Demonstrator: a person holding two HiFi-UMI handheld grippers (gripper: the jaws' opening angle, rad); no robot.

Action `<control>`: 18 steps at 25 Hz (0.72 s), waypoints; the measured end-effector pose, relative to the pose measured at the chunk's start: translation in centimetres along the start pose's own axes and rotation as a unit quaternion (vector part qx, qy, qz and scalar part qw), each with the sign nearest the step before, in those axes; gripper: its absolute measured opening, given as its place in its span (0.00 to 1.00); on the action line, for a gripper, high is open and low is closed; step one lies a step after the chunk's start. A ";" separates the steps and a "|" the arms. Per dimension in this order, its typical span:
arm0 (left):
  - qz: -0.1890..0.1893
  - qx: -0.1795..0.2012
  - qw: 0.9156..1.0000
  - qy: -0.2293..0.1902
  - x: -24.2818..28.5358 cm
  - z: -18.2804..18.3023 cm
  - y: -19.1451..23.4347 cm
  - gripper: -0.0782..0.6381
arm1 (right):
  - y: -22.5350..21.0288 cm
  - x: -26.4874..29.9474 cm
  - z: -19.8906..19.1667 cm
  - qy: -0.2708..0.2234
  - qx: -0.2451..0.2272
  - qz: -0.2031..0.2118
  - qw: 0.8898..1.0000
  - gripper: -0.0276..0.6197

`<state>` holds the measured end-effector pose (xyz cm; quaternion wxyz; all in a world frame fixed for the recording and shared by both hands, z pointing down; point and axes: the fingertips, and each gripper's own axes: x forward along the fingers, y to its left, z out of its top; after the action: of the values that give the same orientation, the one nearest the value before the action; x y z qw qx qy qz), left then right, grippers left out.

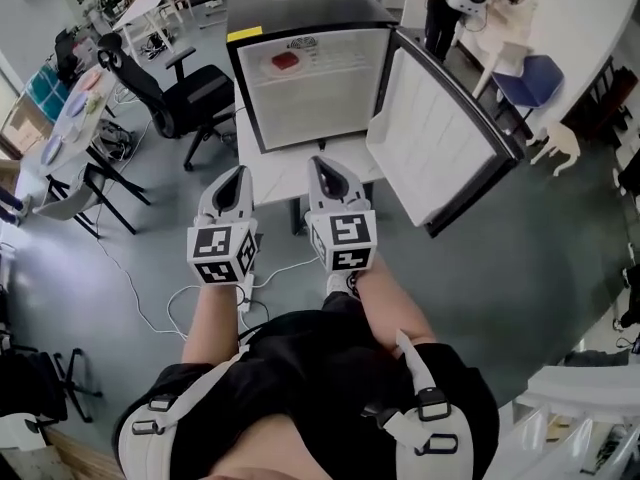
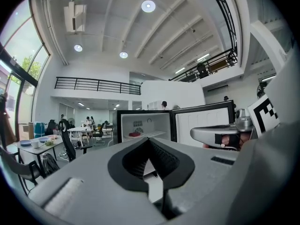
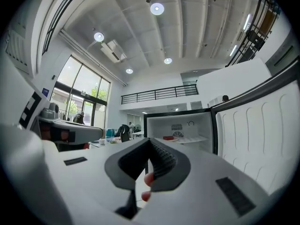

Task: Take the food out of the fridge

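Observation:
A small black fridge (image 1: 300,18) stands on a white table (image 1: 262,176), its door (image 1: 440,133) swung open to the right. On its upper shelf lies a red piece of food (image 1: 286,61) on a plate, seen too in the left gripper view (image 2: 134,134) and in the right gripper view (image 3: 168,138). My left gripper (image 1: 232,183) and right gripper (image 1: 326,173) are held side by side, level, pointing at the fridge from short of the table's near edge. Both are shut with nothing between the jaws, as the left gripper (image 2: 149,140) and right gripper (image 3: 150,141) show in their own views.
A black office chair (image 1: 180,93) stands left of the fridge. Desks with dishes (image 1: 70,118) line the far left. White cables (image 1: 140,298) trail over the grey floor. A blue chair (image 1: 530,76) and a person (image 1: 440,8) are behind the open door.

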<state>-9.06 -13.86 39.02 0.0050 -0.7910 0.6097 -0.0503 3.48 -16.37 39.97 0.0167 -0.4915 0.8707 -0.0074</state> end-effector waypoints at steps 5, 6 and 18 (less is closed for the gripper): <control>0.004 -0.004 1.000 0.007 7.1 0.6 0.2 0.11 | -4.6 5.5 0.1 0.010 -0.001 0.015 1.000 0.04; 0.005 -0.005 1.000 0.008 8.4 0.7 0.3 0.11 | -5.5 6.6 0.0 0.011 0.000 0.018 1.000 0.04; 0.034 0.001 0.999 0.034 17.9 0.1 2.5 0.11 | -10.3 16.3 -0.1 0.015 -0.042 0.062 0.997 0.04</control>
<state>-6.95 -31.82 40.08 -0.0134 -0.7676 0.6362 -0.0771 3.88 -35.61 40.01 -0.0163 -0.4366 0.8992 0.0229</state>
